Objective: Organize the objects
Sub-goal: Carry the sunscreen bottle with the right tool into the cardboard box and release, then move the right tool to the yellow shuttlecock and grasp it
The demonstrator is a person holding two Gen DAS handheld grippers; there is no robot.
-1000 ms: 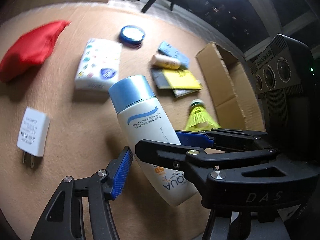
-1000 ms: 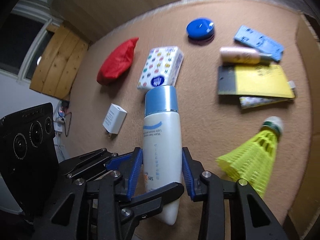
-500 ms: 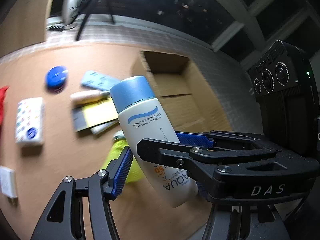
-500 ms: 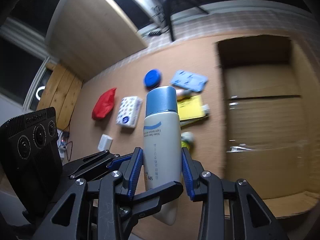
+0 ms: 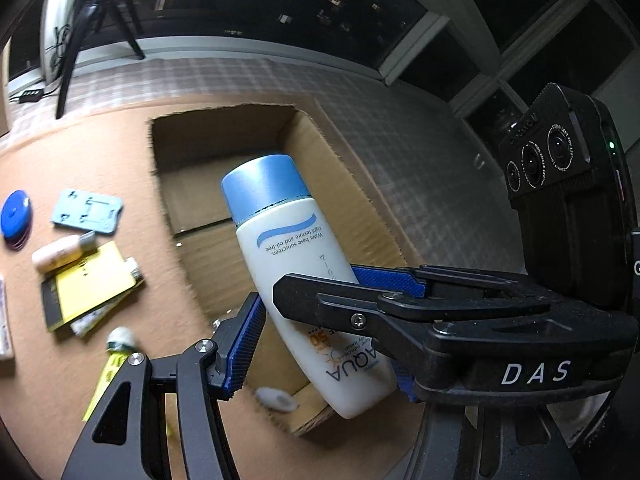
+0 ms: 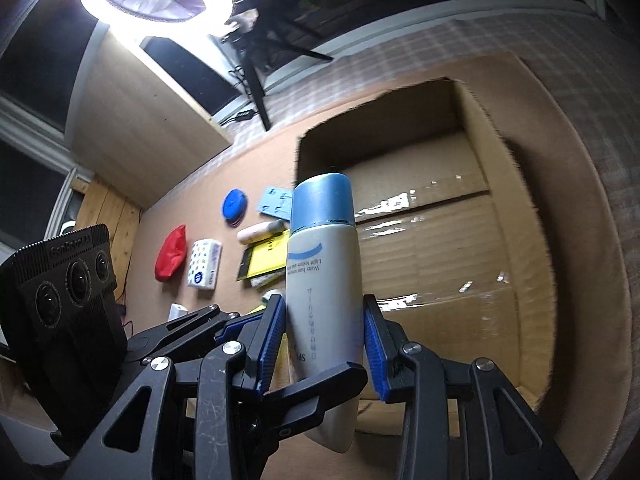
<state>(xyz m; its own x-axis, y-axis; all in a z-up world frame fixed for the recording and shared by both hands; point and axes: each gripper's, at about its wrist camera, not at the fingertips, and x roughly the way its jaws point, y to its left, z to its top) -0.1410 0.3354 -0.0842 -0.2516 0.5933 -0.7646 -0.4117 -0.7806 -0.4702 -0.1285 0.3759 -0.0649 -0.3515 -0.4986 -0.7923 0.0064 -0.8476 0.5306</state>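
Observation:
A white sunscreen bottle point(image 5: 296, 276) with a blue cap point(image 6: 322, 200) hangs in the air over an open cardboard box point(image 5: 224, 140), cap pointing away from me. My left gripper point(image 5: 320, 352) is shut on its wide sides, though its right pad is mostly hidden behind the other tool. My right gripper point(image 6: 322, 344) is shut on the bottle's narrow sides, blue pads point(image 6: 272, 340) pressed against it. The two grippers cross each other around the bottle's lower half. The taped floor of the box point(image 6: 440, 240) lies below.
On the tan mat left of the box lie a blue round tin point(image 5: 15, 212), a light blue card point(image 5: 86, 212), a beige tube point(image 5: 60, 250), a yellow booklet point(image 5: 92, 284), a yellow shuttlecock point(image 5: 116, 356), a red pouch point(image 6: 172, 254), a tissue pack point(image 6: 204, 264) and a white charger point(image 6: 178, 312). A small white item point(image 5: 276, 398) lies in the box.
Both grippers have carried the bottle to the right, from above the scattered items to above the open box. Their hold on the bottle is unchanged.

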